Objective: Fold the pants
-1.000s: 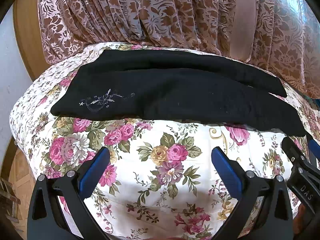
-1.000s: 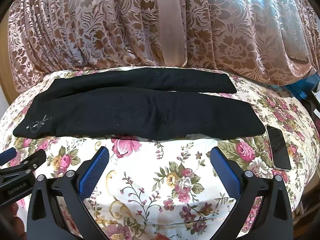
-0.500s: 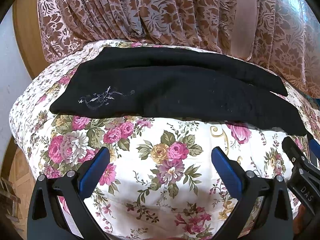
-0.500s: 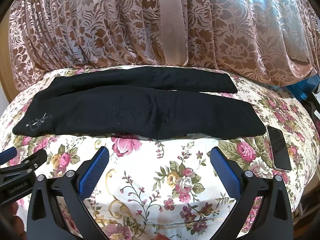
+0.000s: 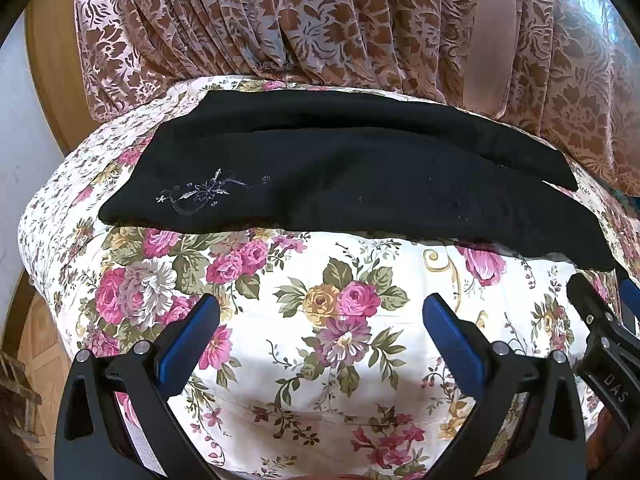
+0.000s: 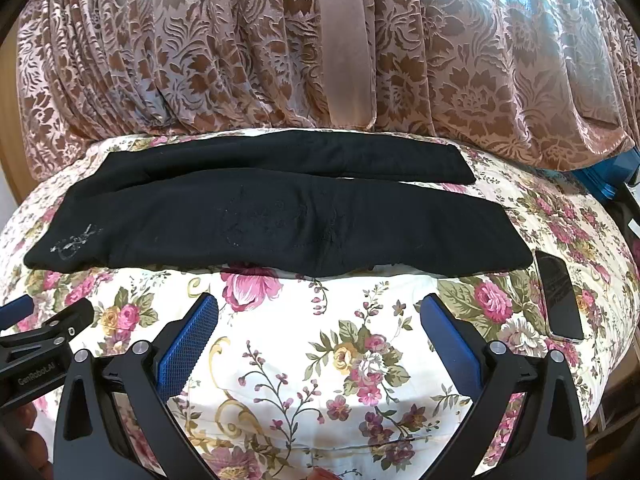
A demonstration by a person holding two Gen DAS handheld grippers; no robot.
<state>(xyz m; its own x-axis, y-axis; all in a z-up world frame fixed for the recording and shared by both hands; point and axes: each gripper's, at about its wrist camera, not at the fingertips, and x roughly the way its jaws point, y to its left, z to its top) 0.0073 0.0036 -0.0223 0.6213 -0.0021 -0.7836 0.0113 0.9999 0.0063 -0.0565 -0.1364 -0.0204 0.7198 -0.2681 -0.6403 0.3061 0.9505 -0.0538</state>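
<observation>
Black pants [image 5: 340, 176] [image 6: 280, 216] lie flat across the flowered bedspread [image 5: 344, 312] [image 6: 320, 340], both legs stretched left to right, the far leg shorter in view. A pale embroidered motif [image 5: 200, 196] marks their left end. My left gripper [image 5: 320, 320] hovers open over the bedspread, short of the pants' near edge. My right gripper [image 6: 318, 320] also stands open and holds nothing, likewise short of the near edge. Each gripper shows at the side of the other's view.
A dark phone [image 6: 560, 296] lies on the bedspread just right of the pants' right end. A brown patterned curtain [image 5: 320, 20] [image 6: 320, 40] hangs behind the bed. A blue object [image 6: 608, 172] sits at the far right edge. Wooden floor [image 5: 40, 352] shows at the left.
Both views have shifted slightly, with the pants sitting a little higher in frame. Grippers stay open; the pants have not moved.
</observation>
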